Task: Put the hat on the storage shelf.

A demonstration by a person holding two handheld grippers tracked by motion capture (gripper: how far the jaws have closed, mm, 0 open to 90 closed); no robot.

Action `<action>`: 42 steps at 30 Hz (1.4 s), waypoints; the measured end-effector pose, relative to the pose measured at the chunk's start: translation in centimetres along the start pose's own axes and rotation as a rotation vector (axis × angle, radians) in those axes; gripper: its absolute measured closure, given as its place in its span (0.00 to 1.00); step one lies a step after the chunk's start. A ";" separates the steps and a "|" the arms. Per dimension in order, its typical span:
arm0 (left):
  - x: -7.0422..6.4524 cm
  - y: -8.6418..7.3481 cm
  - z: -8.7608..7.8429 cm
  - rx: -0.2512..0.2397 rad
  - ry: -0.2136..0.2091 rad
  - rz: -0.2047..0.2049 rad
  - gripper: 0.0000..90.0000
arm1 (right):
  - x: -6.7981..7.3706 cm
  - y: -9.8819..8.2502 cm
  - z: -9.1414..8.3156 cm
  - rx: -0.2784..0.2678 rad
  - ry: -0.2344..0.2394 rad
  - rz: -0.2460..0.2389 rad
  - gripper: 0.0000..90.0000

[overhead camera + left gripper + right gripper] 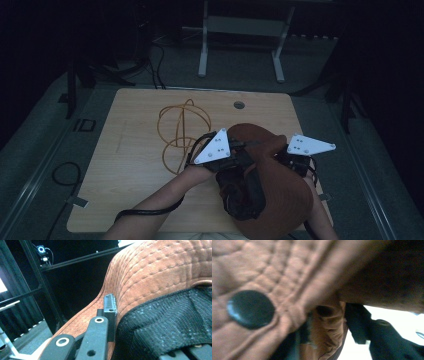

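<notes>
A brown quilted garment (282, 200) with a black lining (245, 197) is held up over the near right part of the wooden table (125, 170). My left gripper (242, 152) reaches into it from the left and is shut on its edge. In the left gripper view one black finger (110, 306) presses the quilted brown fabric (160, 270) where it meets the black woven lining (170, 322). My right gripper (289, 160) sits at the garment's right side, its tips buried in the cloth. In the right gripper view brown fabric (287, 267) with a dark snap button (250, 308) hangs close, and one finger (362, 325) shows beside a fold.
An orange wire hoop frame (182, 130) lies on the table left of the garment. A round cable hole (239, 105) sits near the far edge. White stand legs (202, 60) are on the floor beyond, and a black cable (67, 175) loops on the floor at the left.
</notes>
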State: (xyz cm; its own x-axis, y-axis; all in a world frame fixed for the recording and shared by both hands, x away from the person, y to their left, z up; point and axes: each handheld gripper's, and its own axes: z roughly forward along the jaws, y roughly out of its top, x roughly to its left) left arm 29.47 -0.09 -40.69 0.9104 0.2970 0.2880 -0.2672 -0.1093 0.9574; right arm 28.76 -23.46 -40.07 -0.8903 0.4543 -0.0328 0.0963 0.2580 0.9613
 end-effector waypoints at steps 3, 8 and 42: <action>0.0 0.1 0.0 0.009 -0.008 0.007 0.95 | 0.2 0.0 0.1 0.010 0.028 -0.010 0.86; 0.2 0.2 -0.1 0.024 -0.040 -0.001 0.94 | 0.2 0.0 0.0 0.020 0.061 -0.002 0.97; 2.4 2.3 -6.2 0.168 0.198 -0.070 0.21 | -1.7 0.5 -3.7 -0.068 -0.051 0.042 0.98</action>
State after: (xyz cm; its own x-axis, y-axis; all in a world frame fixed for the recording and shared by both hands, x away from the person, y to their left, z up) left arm 29.09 6.20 -37.67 0.8407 0.4875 0.2357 -0.1347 -0.2333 0.9630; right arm 28.65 -27.23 -38.52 -0.8620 0.5068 -0.0043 0.1011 0.1803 0.9784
